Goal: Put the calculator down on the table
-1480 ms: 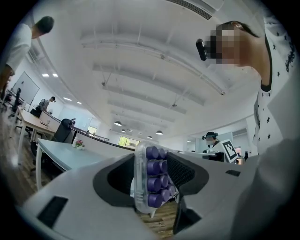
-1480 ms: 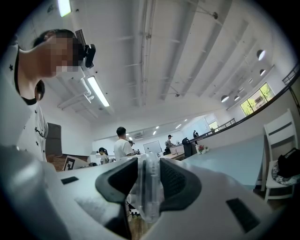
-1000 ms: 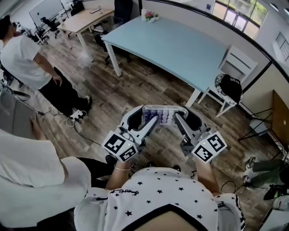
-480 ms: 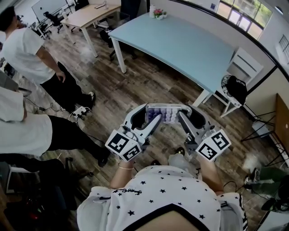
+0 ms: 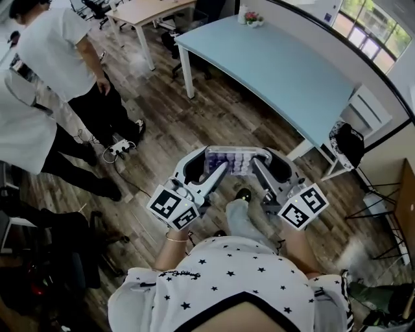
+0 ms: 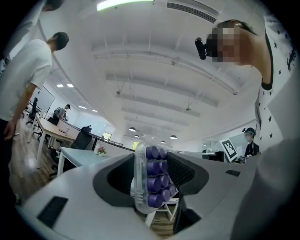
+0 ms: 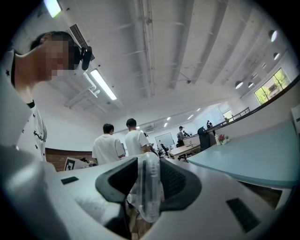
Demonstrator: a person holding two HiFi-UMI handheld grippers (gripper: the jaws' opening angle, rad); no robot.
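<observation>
In the head view the pale blue rectangular table (image 5: 292, 71) slides toward 1 o'clock. The bystander in white shirt and black trousers (image 5: 58, 45) climbs to 11 o'clock, and a second white-clad person (image 5: 26, 130) rises from 8 to 9 o'clock. The wearer's grey trouser leg (image 5: 241, 217) and black shoe (image 5: 244, 194) step into the centre.

An open-plan office — ahead of the jaws a pale-blue table (image 5: 279, 71), wooden desks (image 5: 155, 10), a swivel chair (image 6: 82, 138) — strip lights (image 7: 104, 85) overhead.
</observation>
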